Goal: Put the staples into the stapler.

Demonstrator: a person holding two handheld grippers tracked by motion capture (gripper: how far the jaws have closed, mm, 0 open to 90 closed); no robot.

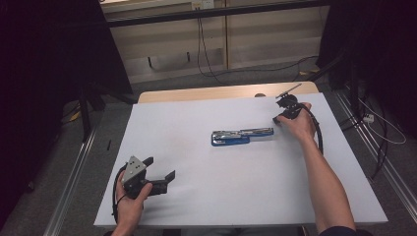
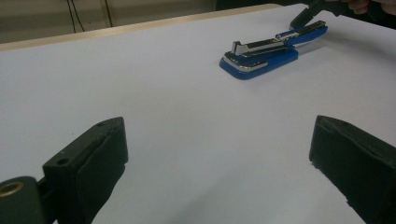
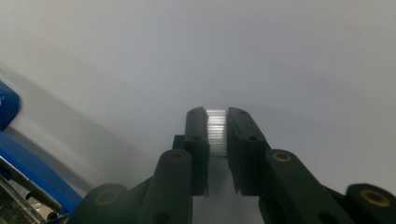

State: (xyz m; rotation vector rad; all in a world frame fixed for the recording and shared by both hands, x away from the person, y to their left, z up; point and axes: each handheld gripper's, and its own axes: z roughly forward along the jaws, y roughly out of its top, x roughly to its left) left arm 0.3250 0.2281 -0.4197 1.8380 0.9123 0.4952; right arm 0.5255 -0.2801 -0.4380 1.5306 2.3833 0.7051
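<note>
Gripper in your right hand (image 3: 217,133), clamped on a small staple strip (image 3: 216,131), could drop it beside the open blue stapler (image 1: 237,137).

Bare table (image 1: 206,167) between both sides, only the opened stapler (image 1: 241,136) mid-table as obstacle.

Left gripper (image 2: 217,163) wide open over white table (image 2: 163,107), blue stapler (image 2: 268,51) ahead
</note>
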